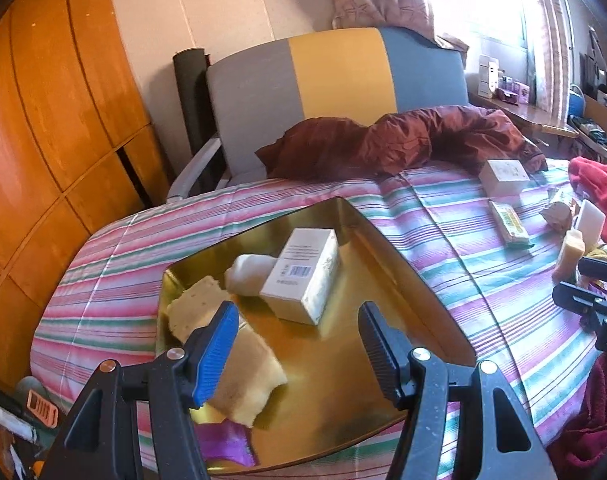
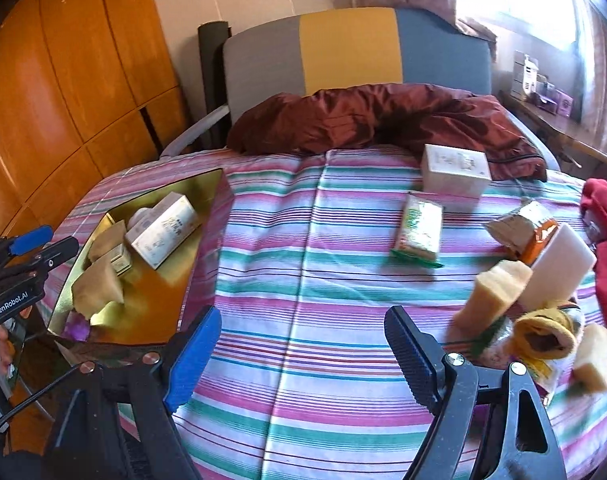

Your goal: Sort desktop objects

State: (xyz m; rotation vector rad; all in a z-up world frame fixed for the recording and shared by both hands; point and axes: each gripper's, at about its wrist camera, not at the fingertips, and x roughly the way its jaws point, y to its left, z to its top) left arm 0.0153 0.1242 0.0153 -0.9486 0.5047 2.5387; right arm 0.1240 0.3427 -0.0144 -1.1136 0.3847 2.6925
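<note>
- The left gripper (image 1: 299, 332) hangs over the near part of the gold tray (image 1: 403, 280), its jaws well apart and holding nothing; a yellow sponge piece (image 1: 243, 364) lies in the tray just behind the blue pad.
- The right gripper (image 2: 301, 354) hangs over bare striped bedspread (image 2: 303, 240), jaws wide and empty, with the unsorted heap just beside its black finger.
- Sorted so far, by my reading: the tray holds the sponge pieces, a white rounded thing (image 1: 249, 276) and a tall white carton (image 1: 303, 276) with a barcode, lying tilted against each other.
- Left to do: the heap at the right, which holds a yellow sponge block (image 2: 491, 300), a white foam block (image 2: 559, 272), a yellow-and-brown glove-like thing (image 2: 547, 332), another sponge chunk (image 2: 595, 360) and a crumpled paper-and-orange packet (image 2: 523, 228).
- Further out lie a green-edged snack packet (image 2: 419, 228) and a squat white box (image 2: 455, 174), both apart from the heap and well apart from the tray.
- I judge the task under halfway: fewer things are in the tray than remain on the bed.
- The things look light and mostly soft; the sponges are ragged-edged and should squash under the jaws, while the cartons are stiff and flat-sided.
- Behind all lies a dark red quilt (image 2: 383, 120) against the headboard (image 2: 343, 48).
</note>
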